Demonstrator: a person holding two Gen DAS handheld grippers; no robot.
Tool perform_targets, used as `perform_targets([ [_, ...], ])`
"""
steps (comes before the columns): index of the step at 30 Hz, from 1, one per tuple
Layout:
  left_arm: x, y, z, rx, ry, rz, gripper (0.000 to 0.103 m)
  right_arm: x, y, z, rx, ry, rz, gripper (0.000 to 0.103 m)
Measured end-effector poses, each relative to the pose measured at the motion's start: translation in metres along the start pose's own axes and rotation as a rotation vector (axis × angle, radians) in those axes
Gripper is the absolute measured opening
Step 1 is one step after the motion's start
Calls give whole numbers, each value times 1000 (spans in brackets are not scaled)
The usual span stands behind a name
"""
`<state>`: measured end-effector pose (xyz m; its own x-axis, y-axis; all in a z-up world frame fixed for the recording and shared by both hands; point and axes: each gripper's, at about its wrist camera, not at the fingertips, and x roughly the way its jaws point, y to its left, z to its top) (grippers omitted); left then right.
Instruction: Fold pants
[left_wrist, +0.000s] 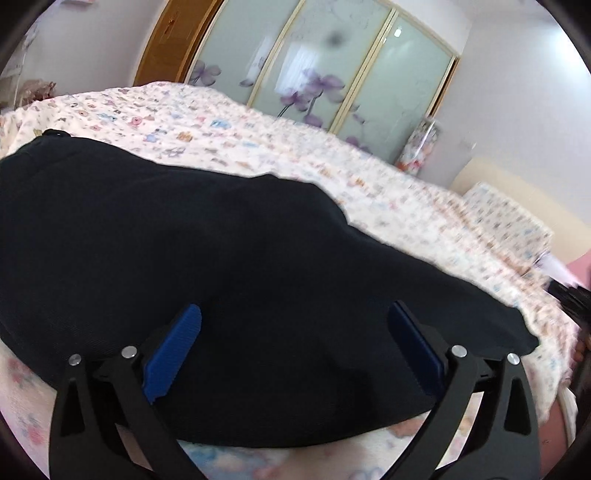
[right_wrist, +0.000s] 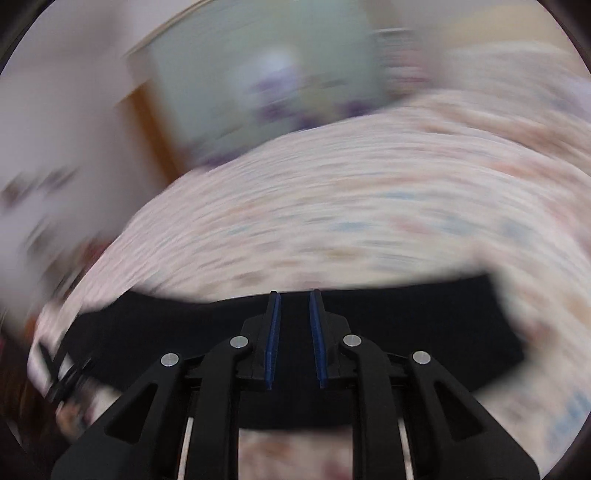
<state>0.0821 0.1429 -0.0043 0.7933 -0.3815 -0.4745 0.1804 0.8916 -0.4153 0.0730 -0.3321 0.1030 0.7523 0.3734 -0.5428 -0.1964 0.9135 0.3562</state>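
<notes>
Your black pants (left_wrist: 229, 266) were lying flat across the bed (left_wrist: 258, 147), on that pastel printed sheet, taking up most of the left wrist view. Your left tongs (left_wrist: 295, 314) were spread wide right above the dark fabric, nothing between the blue pads (left_wrist: 173, 354). The right wrist view was badly smeared, so the wardrobe (right_wrist: 266, 74) and sheet pattern were mush. The pants (right_wrist: 424, 332) showed there as a dark band, its ends blurred. Your right tongs (right_wrist: 294, 299) were nearly together with a narrow gap left; honestly couldn't tell if they pinched cloth.
</notes>
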Motion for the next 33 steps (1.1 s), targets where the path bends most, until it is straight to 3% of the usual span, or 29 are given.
perform_targets([
  [3,-6,3,0,-20,-39,-52,101,83,69,21,-114,171,239,17],
  [6,-7,2,-1,-17,-50,-57,101,159,129,30,-228,315,371,17],
  [9,-5,0,-1,-11,-49,-47,101,224,164,36,-264,430,427,17],
  [13,-5,4,0,-21,-57,-62,101,287,188,39,-249,541,404,17],
  [18,-5,7,1,-30,-63,-78,101,320,200,36,-201,628,389,17],
  [21,-7,7,0,-34,-67,-85,101,326,200,31,-186,643,404,17],
  [23,-7,7,1,-36,-70,-88,101,322,203,33,-170,619,448,2],
  [24,-6,8,1,-37,-71,-89,101,321,206,37,-163,589,461,0],
  [29,-6,9,1,-37,-71,-90,101,305,219,60,-239,441,409,2],
  [30,-6,9,1,-37,-71,-91,101,306,219,61,-245,477,418,10],
  [32,-6,9,1,-37,-71,-90,101,311,215,59,-227,550,422,58],
  [33,-6,9,1,-37,-70,-89,101,311,212,59,-236,553,398,88],
])
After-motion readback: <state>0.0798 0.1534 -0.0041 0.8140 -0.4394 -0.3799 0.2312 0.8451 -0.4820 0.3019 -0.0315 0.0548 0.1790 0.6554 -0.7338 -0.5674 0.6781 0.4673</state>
